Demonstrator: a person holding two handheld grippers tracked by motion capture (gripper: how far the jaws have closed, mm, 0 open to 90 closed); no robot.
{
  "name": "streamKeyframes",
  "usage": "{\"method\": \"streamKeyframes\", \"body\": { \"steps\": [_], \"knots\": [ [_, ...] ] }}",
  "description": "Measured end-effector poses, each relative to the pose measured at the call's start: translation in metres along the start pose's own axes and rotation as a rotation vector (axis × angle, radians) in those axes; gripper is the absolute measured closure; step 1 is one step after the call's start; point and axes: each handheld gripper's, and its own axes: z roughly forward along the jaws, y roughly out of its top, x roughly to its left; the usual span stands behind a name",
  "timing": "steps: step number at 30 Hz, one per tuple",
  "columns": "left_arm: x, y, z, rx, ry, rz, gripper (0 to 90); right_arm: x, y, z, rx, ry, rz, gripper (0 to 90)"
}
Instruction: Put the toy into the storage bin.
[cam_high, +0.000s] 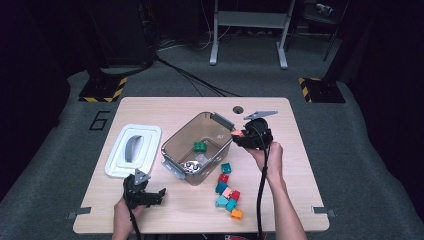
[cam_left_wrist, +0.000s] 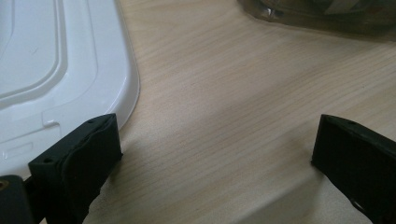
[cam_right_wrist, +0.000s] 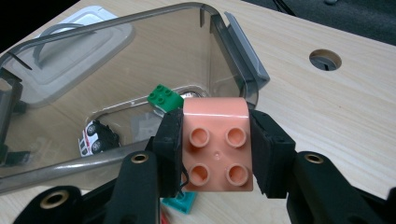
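In the high view, the right gripper is held above the right rim of the clear brown bin, its jaws clamped on a salmon-pink brick. A green brick and a small toy car lie inside the bin. A cluster of loose bricks in teal, red, pink and orange sits on the table just in front of the bin. The white lid lies to the left of the bin, and the left gripper rests low near the lid's front edge. In the left gripper view, its jaws stand wide apart with bare wood between them, the lid beside the left jaw and touching nothing. In the right gripper view, the pink brick is squeezed studs-up between the two pads, just over the near wall of the bin, with the green brick and the toy car below on the bin floor.
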Motion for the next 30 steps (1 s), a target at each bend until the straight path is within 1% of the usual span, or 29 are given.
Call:
{"method": "streamKeyframes", "body": {
  "steps": [2,3,6,9,11,14,15,16,18,22,23,24,26,28,30],
  "knots": [
    [0.0,0.0,0.0,0.0,0.0,0.001,1.1,0.001,0.002,0.001,0.004,0.001,-0.004,58.9],
    [0.0,0.0,0.0,0.001,0.0,0.001,1.1,0.003,0.004,0.002,0.005,0.0,0.006,58.9],
    [0.0,0.0,0.0,0.001,0.0,0.001,1.1,0.007,0.01,0.006,0.004,0.005,-0.013,58.9],
    [0.0,0.0,0.0,0.0,0.0,0.001,1.1,0.013,0.017,0.014,0.019,0.01,-0.034,58.9],
    [0.0,0.0,0.0,0.001,0.0,0.001,1.1,0.016,0.019,0.017,0.024,0.014,-0.032,58.9],
    [0.0,0.0,0.0,0.001,0.0,0.001,1.1,0.018,0.022,0.022,0.03,0.018,-0.044,58.9],
    [0.0,0.0,0.0,0.0,0.0,0.0,1.1,0.02,0.022,0.024,0.033,0.018,-0.029,58.9],
    [0.0,0.0,0.0,0.001,0.0,0.001,1.1,0.02,0.024,0.027,0.032,0.019,-0.047,58.9],
    [0.0,0.0,0.0,0.0,0.0,0.0,1.1,0.021,0.025,0.03,0.036,0.02,-0.052,58.9],
    [0.0,0.0,0.0,0.0,0.0,0.001,1.1,0.023,0.027,0.038,0.058,0.025,-0.069,58.8],
    [0.0,0.0,0.0,0.0,0.0,0.001,1.1,0.023,0.027,0.038,0.058,0.025,-0.069,58.8],
    [0.0,0.0,0.0,0.0,0.0,0.001,1.2,0.024,0.028,0.044,0.076,0.028,-0.067,58.8],
    [0.0,0.0,0.0,-0.001,0.001,0.002,1.2,0.024,0.028,0.045,0.08,0.025,-0.065,58.8],
    [0.0,0.0,0.0,-0.001,0.001,0.002,1.2,0.025,0.027,0.052,0.102,0.023,-0.072,58.7],
    [0.0,0.0,0.0,-0.001,0.001,0.001,1.2,0.026,0.026,0.055,0.113,0.018,-0.083,58.6]
  ]
}}
